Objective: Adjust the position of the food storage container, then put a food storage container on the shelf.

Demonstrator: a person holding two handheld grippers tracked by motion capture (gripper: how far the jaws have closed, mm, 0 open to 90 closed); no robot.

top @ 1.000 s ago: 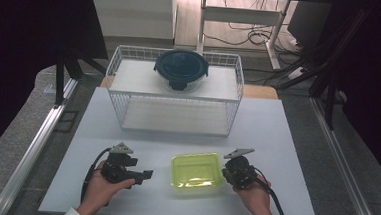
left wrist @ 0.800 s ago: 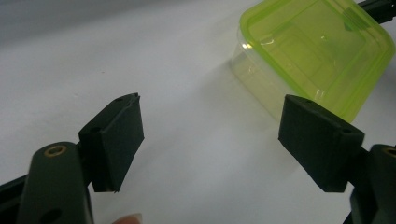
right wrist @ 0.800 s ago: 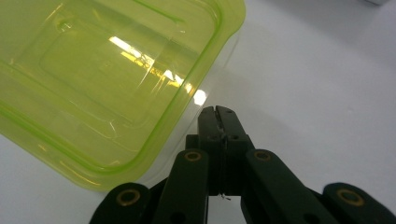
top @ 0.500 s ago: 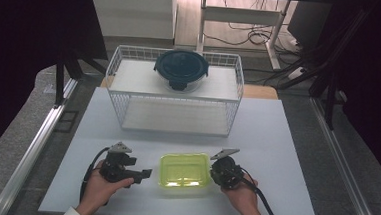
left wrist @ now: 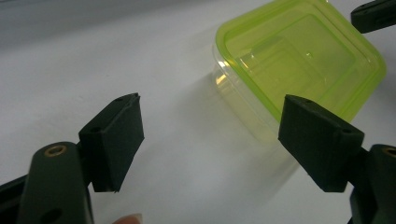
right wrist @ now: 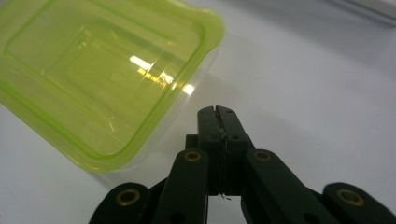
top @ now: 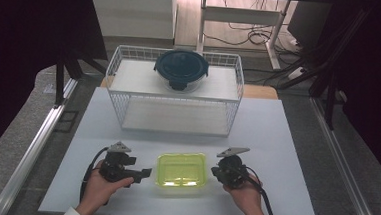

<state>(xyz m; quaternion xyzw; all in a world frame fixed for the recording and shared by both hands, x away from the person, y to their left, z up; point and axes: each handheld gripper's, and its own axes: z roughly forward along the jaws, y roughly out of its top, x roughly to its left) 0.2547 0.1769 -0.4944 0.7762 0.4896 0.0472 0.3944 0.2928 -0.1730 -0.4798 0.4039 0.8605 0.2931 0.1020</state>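
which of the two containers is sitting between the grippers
The yellow-green container on the white table, lying between both grippers; the dark round-lidded container sits far off atop the wire basket.

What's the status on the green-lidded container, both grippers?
Left gripper open, beside green-lidded container, not touching. Right gripper shut, empty, at its other side. Nothing in the way.

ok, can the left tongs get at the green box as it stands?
Probably yes. The left tongs stand open beside the green box, with bare table between them and nothing in the way.
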